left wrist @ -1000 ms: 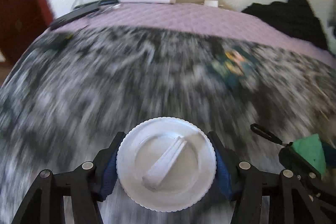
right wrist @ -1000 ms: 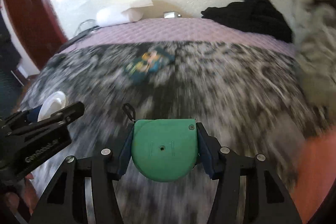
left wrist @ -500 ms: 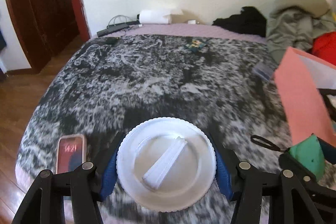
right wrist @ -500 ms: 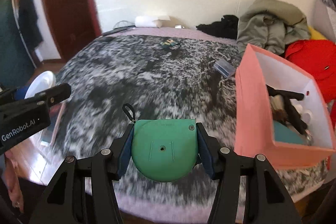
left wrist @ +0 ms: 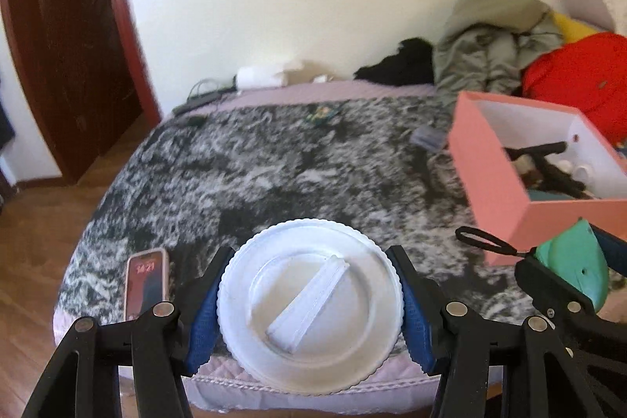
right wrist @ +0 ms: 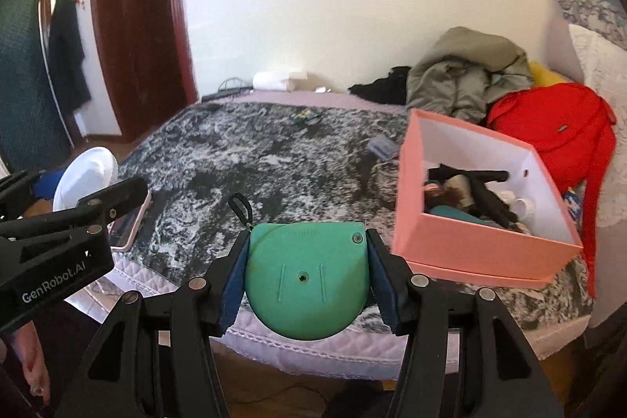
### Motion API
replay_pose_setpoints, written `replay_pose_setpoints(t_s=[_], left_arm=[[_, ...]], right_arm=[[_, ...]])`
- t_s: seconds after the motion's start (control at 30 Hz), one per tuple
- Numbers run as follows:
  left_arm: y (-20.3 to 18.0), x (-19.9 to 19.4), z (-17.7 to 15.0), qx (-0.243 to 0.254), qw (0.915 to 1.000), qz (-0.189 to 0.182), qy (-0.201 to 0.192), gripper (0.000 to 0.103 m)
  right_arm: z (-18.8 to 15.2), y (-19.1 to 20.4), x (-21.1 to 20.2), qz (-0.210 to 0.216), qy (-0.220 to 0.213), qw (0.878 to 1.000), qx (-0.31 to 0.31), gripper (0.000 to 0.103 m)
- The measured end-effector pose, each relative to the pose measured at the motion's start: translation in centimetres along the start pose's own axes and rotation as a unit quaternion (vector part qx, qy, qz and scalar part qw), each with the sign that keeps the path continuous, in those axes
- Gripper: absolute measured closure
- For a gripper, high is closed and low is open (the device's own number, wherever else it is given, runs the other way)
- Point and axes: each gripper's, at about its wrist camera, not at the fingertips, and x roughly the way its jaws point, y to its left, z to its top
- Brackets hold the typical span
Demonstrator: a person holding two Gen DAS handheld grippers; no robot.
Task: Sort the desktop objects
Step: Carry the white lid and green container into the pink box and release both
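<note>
pink box (right wrist: 470,245) sits on the bed (right wrist: 274,163) at right, holding a black long-handled item, a teal object and small white pieces; the rest is unclear. left tool (left wrist: 309,304), tilted down over the bed's near edge, is clamped on a white ribbed lid (left wrist: 309,304). right tool (right wrist: 305,273), just beside it and near the box, grips a green tape measure (right wrist: 305,273).

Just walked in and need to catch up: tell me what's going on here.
A person is sorting things off a bed with handheld tongs. The left tongs grip a white round lid; the right tongs grip a green tape measure. The pink box, with items already inside, sits on the bed, and a phone lies near the edge.
</note>
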Motion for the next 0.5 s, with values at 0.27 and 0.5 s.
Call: replay_pose_setpoints(t_s=[0.27,0.5], left_arm=[[-6.6,-1.3,2.9,0.047,0.9977,-0.042,-0.027,0.038],[-13.9,-0.2,6.9,0.088,0.9911,-0.092,-0.037,0.038]], right_arm=[[-0.1,-5.2,-4.0,-0.036,-0.032,0.998,0.030,0.044],[1.5,-12.2,-6.3,-0.088,-0.066,0.992,0.061,0.044]])
